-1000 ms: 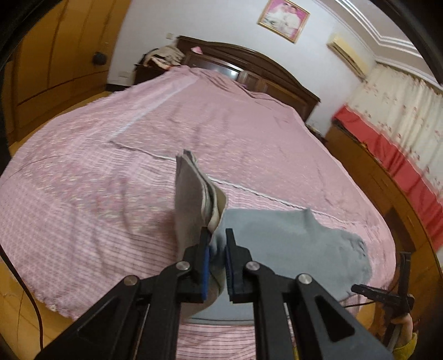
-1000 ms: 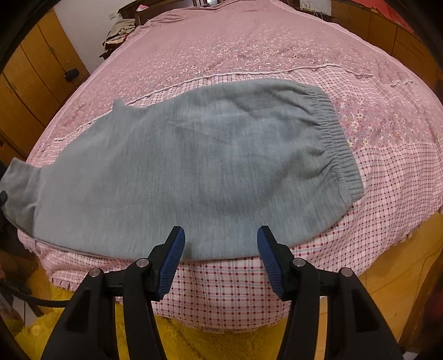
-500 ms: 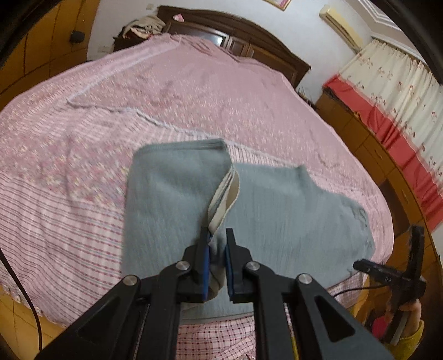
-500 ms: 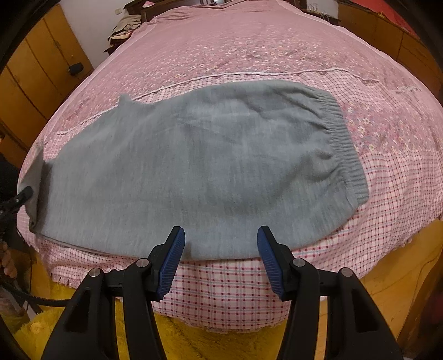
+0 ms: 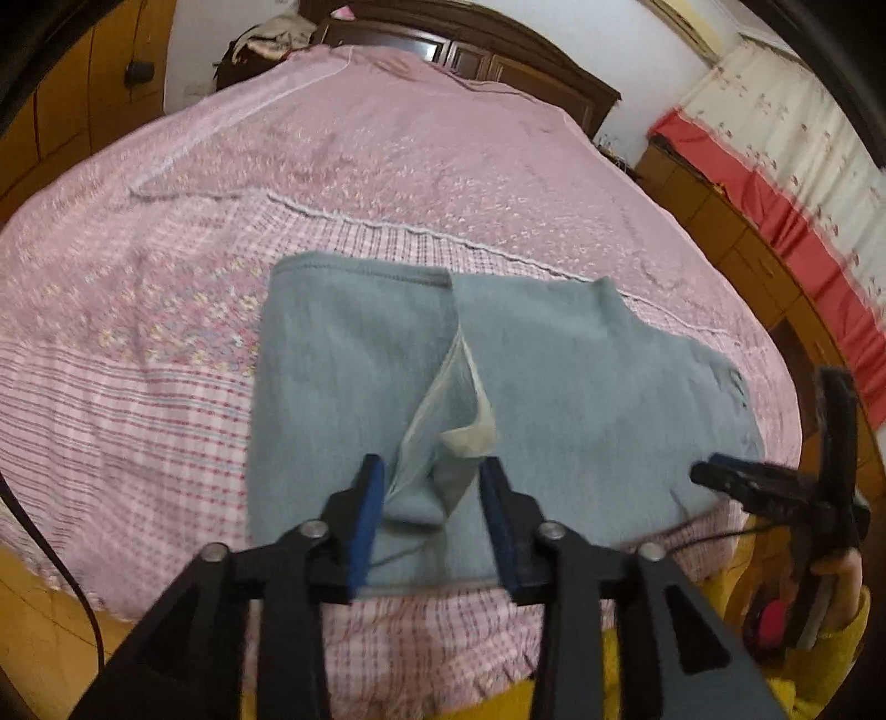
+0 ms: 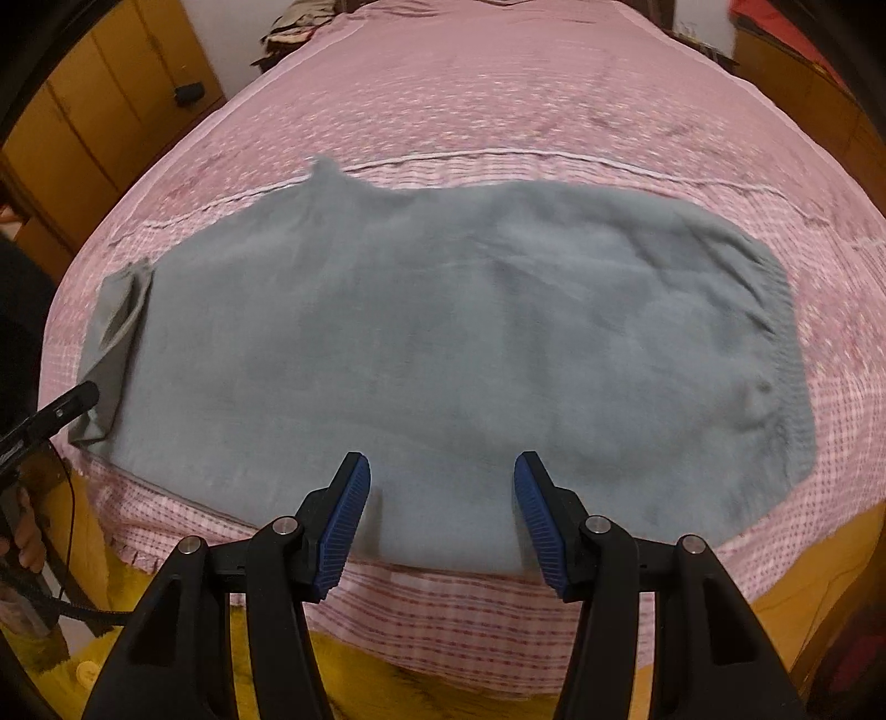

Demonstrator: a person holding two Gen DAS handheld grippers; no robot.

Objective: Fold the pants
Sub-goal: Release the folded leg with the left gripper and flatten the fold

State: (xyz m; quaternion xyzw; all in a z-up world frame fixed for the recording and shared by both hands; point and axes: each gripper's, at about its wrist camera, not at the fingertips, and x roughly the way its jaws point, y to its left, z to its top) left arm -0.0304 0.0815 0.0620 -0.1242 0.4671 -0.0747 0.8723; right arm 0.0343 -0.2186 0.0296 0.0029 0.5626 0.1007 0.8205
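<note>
Grey-blue pants lie flat across the near edge of the pink bed, waistband to the right. The leg end is folded over onto the pants, its cuff corner with pale lining standing up loosely. My left gripper is open, its jaws on either side of that cuff corner. My right gripper is open and empty, just above the pants' near edge. It also shows at the right of the left wrist view.
The pink checked and flowered bedspread covers the whole bed. A dark wooden headboard stands at the far end, wooden wardrobes on the left, and red and white curtains on the right.
My left gripper carried the leg end over onto the pants, then opened and let the cuff go. My right gripper stayed open and moved slightly closer to the pants.
</note>
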